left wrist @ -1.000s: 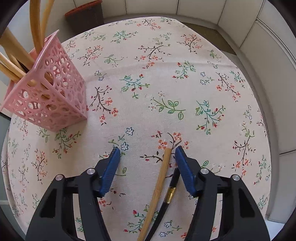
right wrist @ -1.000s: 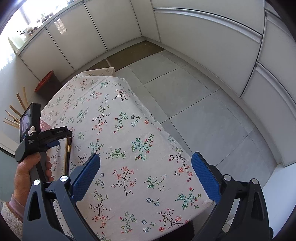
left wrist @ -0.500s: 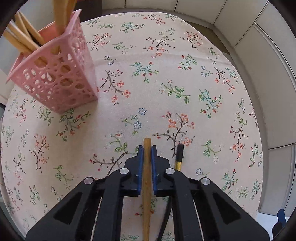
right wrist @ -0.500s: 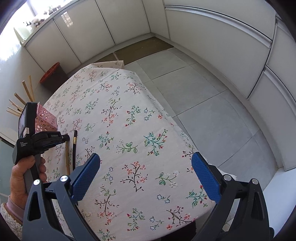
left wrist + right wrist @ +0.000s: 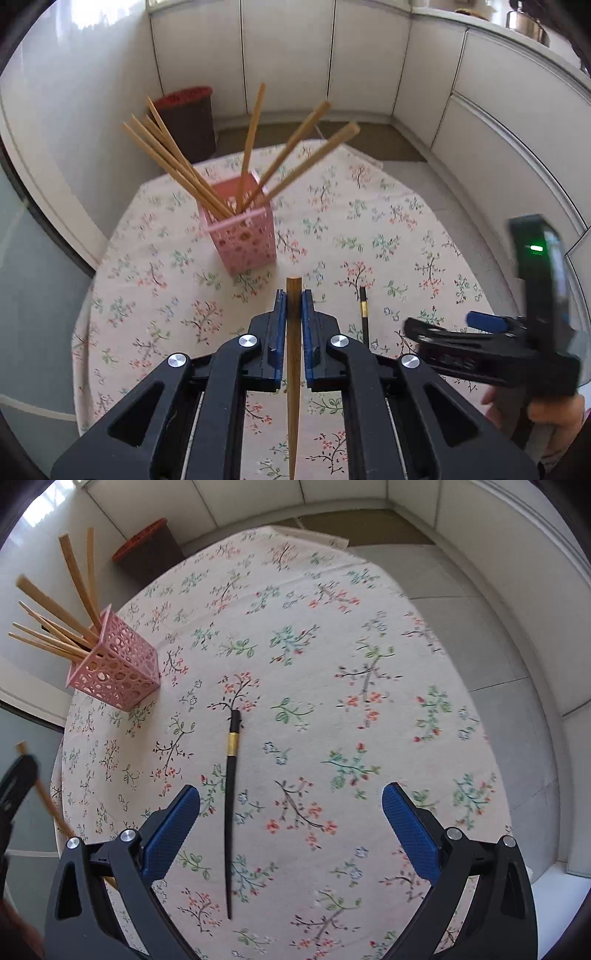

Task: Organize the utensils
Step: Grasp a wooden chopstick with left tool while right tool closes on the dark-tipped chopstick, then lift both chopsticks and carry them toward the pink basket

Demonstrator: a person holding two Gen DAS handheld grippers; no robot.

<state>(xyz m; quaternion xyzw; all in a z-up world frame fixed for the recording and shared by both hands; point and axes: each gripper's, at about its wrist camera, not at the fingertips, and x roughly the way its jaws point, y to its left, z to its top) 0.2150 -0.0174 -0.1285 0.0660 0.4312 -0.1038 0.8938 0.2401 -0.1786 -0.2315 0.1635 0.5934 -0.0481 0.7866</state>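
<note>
Wooden chopstick (image 5: 293, 354): plain tan, squared end, clamped in my left gripper (image 5: 293, 301), raised in front of the pink holder (image 5: 242, 236).
Black chopstick (image 5: 231, 794): gold band, flat on the floral tablecloth (image 5: 332, 664), right of the holder.
Right gripper (image 5: 291, 823): spread wide above it.
Hidden: wooden chopstick's lower end, cut off.
Writing: unreadable.

The left gripper (image 5: 293, 299), clamped on the wooden chopstick (image 5: 293, 354), has lifted it clear of the tabletop (image 5: 388, 229). The right gripper (image 5: 291, 812) has swung over to straddle the black chopstick (image 5: 231, 794), jaws wide apart.
</note>
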